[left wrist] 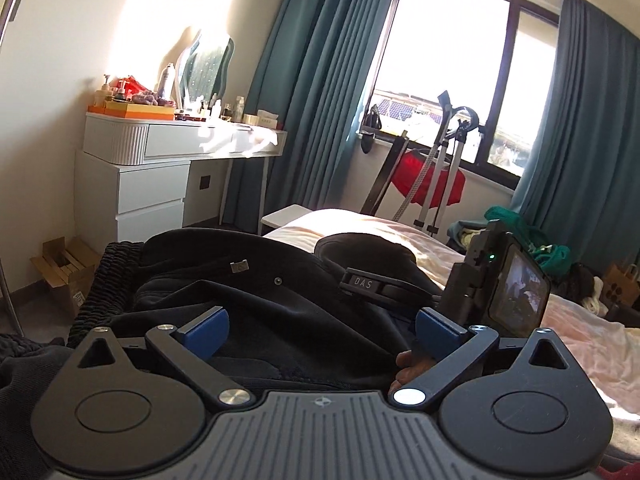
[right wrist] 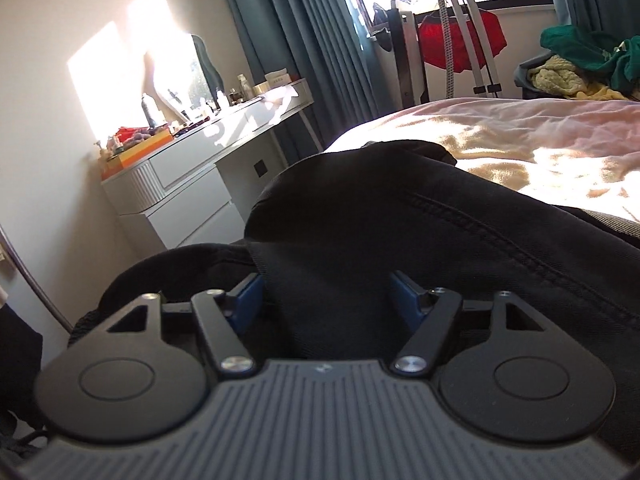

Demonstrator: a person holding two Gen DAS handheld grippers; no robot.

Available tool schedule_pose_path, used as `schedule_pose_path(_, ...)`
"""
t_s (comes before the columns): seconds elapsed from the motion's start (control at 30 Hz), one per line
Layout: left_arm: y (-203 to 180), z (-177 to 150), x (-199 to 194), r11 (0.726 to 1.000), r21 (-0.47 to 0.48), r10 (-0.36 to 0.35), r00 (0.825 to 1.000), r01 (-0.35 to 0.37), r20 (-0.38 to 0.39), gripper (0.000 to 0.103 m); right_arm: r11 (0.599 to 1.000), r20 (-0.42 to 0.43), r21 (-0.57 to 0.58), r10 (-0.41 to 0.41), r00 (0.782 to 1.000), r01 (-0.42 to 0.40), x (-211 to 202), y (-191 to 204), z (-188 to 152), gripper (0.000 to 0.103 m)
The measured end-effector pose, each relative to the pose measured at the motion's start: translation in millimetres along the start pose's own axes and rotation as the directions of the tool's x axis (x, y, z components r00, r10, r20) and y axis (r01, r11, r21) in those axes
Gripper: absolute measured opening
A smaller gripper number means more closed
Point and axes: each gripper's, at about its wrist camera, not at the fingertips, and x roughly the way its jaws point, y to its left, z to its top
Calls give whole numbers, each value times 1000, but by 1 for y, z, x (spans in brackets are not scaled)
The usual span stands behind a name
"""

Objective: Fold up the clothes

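A black garment (left wrist: 260,280) with a ruched elastic edge (left wrist: 108,276) lies bunched on the pink-sheeted bed (left wrist: 384,232). Just above it my left gripper (left wrist: 322,332) stands open, blue pads (left wrist: 208,330) wide apart and holding nothing. The right gripper's body and screen (left wrist: 504,284) sit at the right of the left wrist view, with part of a hand (left wrist: 408,364) beneath. In the right wrist view my right gripper (right wrist: 326,300) is open, and a thick fold of the black garment (right wrist: 380,216) bulges between its blue pads (right wrist: 250,300).
A white dressing table (left wrist: 160,148) with bottles and a mirror stands at the left wall. Teal curtains (left wrist: 320,92) frame the window. A rack with a red garment (left wrist: 432,180) stands past the bed. Green and yellow clothes (right wrist: 580,64) are piled at far right. A cardboard box (left wrist: 64,268) sits on the floor.
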Motion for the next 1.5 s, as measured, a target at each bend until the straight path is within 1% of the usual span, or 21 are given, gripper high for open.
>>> schedule_pose_path(0.03,1,-1,2,1000,-6,-2,1000,2,0,102,1000,3,8,-15,1000,15,2,-1,0,38)
schedule_pose_path(0.07,3,-1,3,1000,-12,-5,1000,5,0,102,999,6,16,-30,1000,30,4,-3,1,26)
schedule_pose_path(0.1,4,-2,4,1000,-17,-6,1000,6,0,102,999,9,24,-46,999,45,7,-4,1,8)
schedule_pose_path(0.13,5,-1,5,1000,-20,-4,1000,4,1,102,998,12,32,-61,998,61,9,-5,2,7)
schedule_pose_path(0.23,4,-2,5,1000,-21,-15,1000,15,3,102,994,67,78,-86,994,81,-13,-24,16,5)
schedule_pose_path(0.4,-13,-10,-2,999,32,-38,999,38,16,102,975,172,181,-157,972,126,-70,-82,57,5)
schedule_pose_path(0.5,-32,-18,-2,994,94,-58,998,56,11,102,958,235,234,-224,946,169,-113,-126,80,5)
schedule_pose_path(0.63,-58,-33,-6,982,172,-78,997,77,1,102,909,303,334,-353,885,248,-175,-207,94,5)
schedule_pose_path(0.8,-88,-54,-7,956,282,-90,996,85,3,102,804,252,501,-489,835,320,-222,-309,60,5)
schedule_pose_path(0.83,-94,-57,-7,950,301,-92,996,88,1,102,787,230,520,-503,833,332,-226,-324,50,5)
schedule_pose_path(0.87,-99,-61,-5,944,318,-92,996,88,-2,102,773,202,538,-506,839,337,-226,-336,38,5)
schedule_pose_path(0.93,-109,-68,-2,934,349,-82,997,80,-7,102,763,177,571,-476,862,304,-226,-352,13,5)
schedule_pose_path(0.97,-114,-72,0,928,364,-77,997,76,-10,102,768,179,569,-465,867,294,-227,-352,5,5)
schedule_pose_path(1.07,-126,-83,7,920,384,-61,997,72,-43,102,785,211,559,-447,869,268,-232,-343,-1,5)
schedule_pose_path(1.13,-130,-89,11,918,390,-51,997,71,-60,102,792,262,566,-434,862,228,-243,-333,5,5)
schedule_pose_path(1.2,-133,-94,15,915,399,-40,997,64,-68,102,807,330,560,-425,843,188,-259,-319,17,5)
schedule_pose_path(1.23,-133,-96,17,913,404,-33,997,57,-66,102,821,376,547,-419,826,167,-271,-306,24,5)
schedule_pose_path(1.33,-132,-94,16,919,392,-25,998,43,-50,102,868,516,462,-432,739,185,-304,-258,47,5)
schedule_pose_path(1.37,-131,-91,14,923,383,-31,999,45,-44,102,874,550,447,-437,712,192,-310,-245,54,5)
schedule_pose_path(1.43,-128,-86,9,928,369,-47,998,57,-35,102,880,606,429,-447,658,202,-320,-223,67,5)
schedule_pose_path(1.5,-129,-85,5,928,368,-58,998,63,-24,102,862,613,444,-493,617,247,-316,-216,78,5)
